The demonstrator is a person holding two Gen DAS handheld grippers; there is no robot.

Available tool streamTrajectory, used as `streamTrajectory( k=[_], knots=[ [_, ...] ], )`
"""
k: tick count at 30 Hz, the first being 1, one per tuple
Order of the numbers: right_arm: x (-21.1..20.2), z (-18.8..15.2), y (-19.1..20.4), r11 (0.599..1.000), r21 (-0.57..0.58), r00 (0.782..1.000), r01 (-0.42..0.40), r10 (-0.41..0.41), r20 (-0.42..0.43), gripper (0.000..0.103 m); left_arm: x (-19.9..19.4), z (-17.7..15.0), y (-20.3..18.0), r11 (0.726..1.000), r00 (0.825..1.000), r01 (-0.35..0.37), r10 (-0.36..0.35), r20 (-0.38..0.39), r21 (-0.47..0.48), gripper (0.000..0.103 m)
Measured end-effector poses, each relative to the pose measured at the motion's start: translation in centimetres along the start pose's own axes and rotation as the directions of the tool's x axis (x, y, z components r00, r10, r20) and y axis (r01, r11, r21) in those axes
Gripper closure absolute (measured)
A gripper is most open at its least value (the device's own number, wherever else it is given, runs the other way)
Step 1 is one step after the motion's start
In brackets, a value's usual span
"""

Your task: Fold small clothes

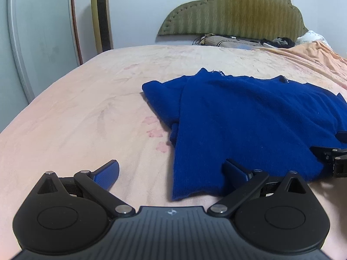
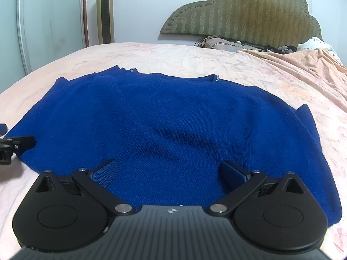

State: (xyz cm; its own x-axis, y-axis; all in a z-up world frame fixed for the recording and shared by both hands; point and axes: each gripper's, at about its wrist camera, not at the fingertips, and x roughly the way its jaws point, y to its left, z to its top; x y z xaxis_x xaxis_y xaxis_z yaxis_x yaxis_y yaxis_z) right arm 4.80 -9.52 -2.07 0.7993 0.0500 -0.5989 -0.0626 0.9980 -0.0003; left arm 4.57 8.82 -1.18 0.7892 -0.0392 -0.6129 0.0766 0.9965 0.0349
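Covering most of the scene is the bed [image 1: 76,112], with its pink sheet, and on it lies the blue sweater [image 2: 173,119], spread flat with the collar toward the headboard [image 2: 249,15] and the hem toward the cameras. The folding looks to be at an early stage: on the left side a sleeve or side part seems already turned in over the body, but the right side is still laid out and the hem has not been brought up, so most folds are left. The left gripper [image 1: 171,171] has its jaws spread wide and holds nothing; it stands at the lower left corner of the sweater, one finger on the sheet and one over the cloth. The right gripper [image 2: 169,171] is also released and empty, over the hem near the middle. The left view alone shows the folded left edge in layers; the right view alone shows the whole width and the right sleeve.
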Motion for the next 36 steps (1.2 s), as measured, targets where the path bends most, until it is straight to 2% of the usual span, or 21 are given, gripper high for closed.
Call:
streamTrajectory(
  k=[19, 22, 25, 28, 30, 33, 36],
  knots=[
    [0.0, 0.0, 0.0, 1.0, 0.0, 1.0, 0.001, -0.001, -0.001, 0.0, 0.2, -0.1, 0.4, 0.999, 1.0, 0.026, -0.027, -0.016, -0.029, 0.0],
    [-0.4, 0.1, -0.1, 1.0, 0.025, 1.0, 0.008, -0.008, 0.009, 0.001, -0.4, 0.1, 0.8, 0.998, 0.998, 0.056, -0.057, -0.022, -0.013, 0.0],
    [-2.1, 0.3, 0.2, 0.998, 0.066, 0.998, -0.002, -0.002, 0.059, 0.001, -1.1, 1.2, 2.2, 0.996, 0.996, 0.093, -0.093, -0.009, -0.011, 0.0],
    [-4.5, 0.6, 2.5, 0.998, -0.059, 0.991, 0.006, 0.002, 0.133, 0.001, -0.4, 3.5, 4.9, 0.988, 0.992, 0.123, -0.126, -0.025, -0.089, 0.0],
    [-5.6, 0.4, 4.9, 0.983, -0.183, 0.987, 0.017, 0.012, 0.16, 0.001, 0.9, 5.1, 7.0, 0.963, 0.977, 0.189, -0.204, -0.06, -0.189, 0.0],
    [-6.6, -0.8, 9.0, 0.933, -0.359, 0.984, 0.002, 0.062, 0.167, 0.005, 3.4, 6.8, 9.2, 0.911, 0.951, 0.251, -0.296, -0.094, -0.327, 0.0],
    [-6.1, -2.5, 12.4, 0.863, -0.506, 0.988, -0.001, 0.079, 0.133, 0.009, 6.1, 7.8, 9.9, 0.884, 0.93, 0.265, -0.34, -0.142, -0.385, 0.0]
  ],
)
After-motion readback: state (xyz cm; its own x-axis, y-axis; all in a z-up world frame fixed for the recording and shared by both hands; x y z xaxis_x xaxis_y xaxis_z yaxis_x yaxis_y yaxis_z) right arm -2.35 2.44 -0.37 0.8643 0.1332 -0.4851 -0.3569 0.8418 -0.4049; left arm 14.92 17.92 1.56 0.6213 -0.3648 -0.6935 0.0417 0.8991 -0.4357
